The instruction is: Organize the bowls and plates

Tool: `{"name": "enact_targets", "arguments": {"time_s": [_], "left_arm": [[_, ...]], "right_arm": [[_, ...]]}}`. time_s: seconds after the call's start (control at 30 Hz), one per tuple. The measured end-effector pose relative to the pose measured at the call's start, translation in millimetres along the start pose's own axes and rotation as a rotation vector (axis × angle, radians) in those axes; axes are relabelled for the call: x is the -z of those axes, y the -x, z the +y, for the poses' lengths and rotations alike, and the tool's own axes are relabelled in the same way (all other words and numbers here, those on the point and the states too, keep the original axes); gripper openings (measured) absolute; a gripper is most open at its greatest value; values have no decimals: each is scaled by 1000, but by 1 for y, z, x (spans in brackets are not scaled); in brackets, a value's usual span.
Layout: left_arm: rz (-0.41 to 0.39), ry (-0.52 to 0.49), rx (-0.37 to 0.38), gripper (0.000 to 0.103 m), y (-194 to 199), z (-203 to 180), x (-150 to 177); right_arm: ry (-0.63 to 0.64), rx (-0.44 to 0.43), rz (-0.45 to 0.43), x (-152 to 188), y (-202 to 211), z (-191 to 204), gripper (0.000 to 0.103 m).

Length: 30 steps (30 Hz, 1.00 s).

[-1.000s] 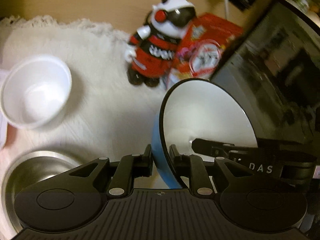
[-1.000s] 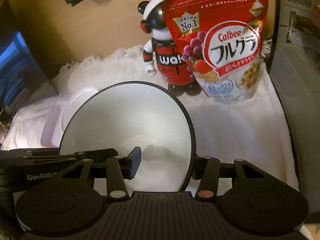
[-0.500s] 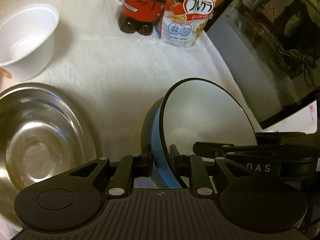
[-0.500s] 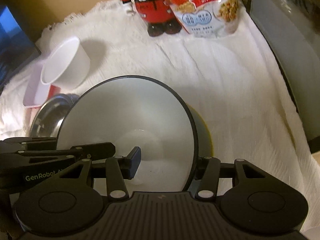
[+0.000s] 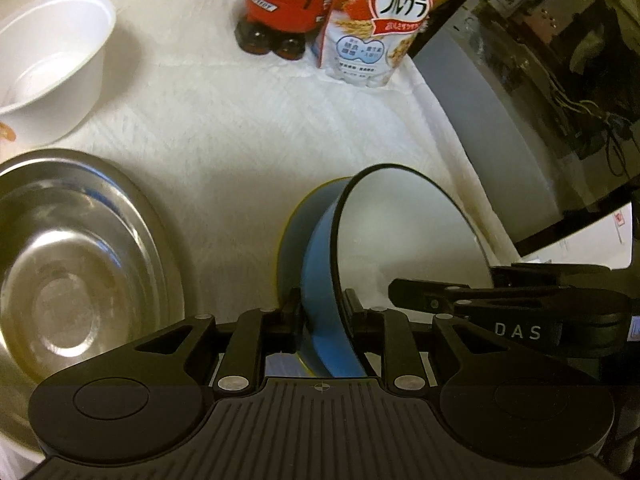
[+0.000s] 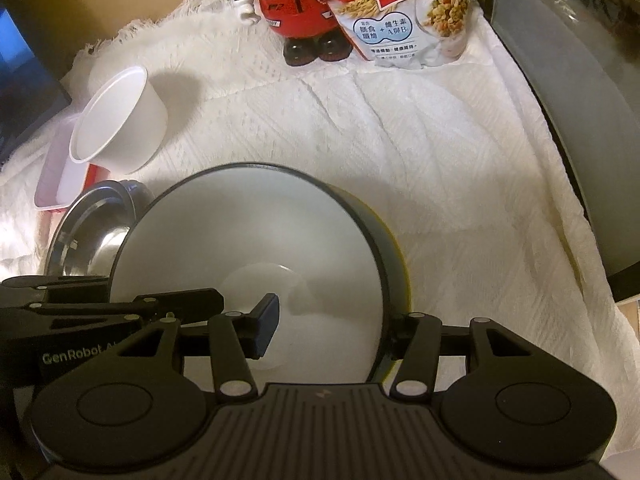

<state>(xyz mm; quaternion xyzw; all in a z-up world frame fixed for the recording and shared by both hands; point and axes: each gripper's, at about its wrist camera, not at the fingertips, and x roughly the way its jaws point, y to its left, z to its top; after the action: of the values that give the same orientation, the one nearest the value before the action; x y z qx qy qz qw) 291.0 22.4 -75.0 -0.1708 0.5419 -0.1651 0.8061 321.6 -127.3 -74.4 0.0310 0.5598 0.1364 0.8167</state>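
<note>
Both grippers have hold of the same blue bowl [image 5: 320, 280], the one with the white inside and dark rim. The left gripper [image 5: 320, 312] is pinched tight on the bowl's wall, one finger outside on the blue and one inside on the white. The right gripper [image 6: 328, 324] is clamped on the opposite side of the rim, its blue-padded finger [image 6: 266, 326] inside the bowl and the other finger outside. The bowl sits low over the white cloth [image 6: 440, 160], with a yellowish edge [image 6: 402, 268] showing just under it; can't really tell if that's another dish or whether the two are touching. Just to the left there's a steel bowl [image 5: 72, 264], and beyond that a white paper cup-style bowl [image 5: 52, 60] next to a pink-rimmed container [image 6: 56, 172]. At the back stand a red and black bear figure [image 6: 296, 8] and a granola bag [image 6: 412, 16], touching side by side.
</note>
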Motion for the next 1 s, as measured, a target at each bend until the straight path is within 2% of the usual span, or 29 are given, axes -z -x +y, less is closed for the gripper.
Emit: {"name": "enact_targets", "arguments": {"time_s": [0.2, 0.63, 0.73, 0.9, 1.0], "left_arm": [[7, -67, -48, 30, 4, -14, -2], [13, -144, -118, 28, 5, -28, -4], [7, -130, -120, 26, 6, -27, -6], [3, -50, -93, 24, 7, -17, -12], [-5, -52, -99, 24, 8, -19, -12]], "right_arm": [[-21, -6, -36, -4, 8, -5, 51], [-21, -15, -73, 1, 8, -6, 54], [-5, -1, -86, 2, 8, -3, 54], [-7, -13, -102, 3, 10, -5, 57], [-5, -12, -111, 4, 11, -5, 58]]}}
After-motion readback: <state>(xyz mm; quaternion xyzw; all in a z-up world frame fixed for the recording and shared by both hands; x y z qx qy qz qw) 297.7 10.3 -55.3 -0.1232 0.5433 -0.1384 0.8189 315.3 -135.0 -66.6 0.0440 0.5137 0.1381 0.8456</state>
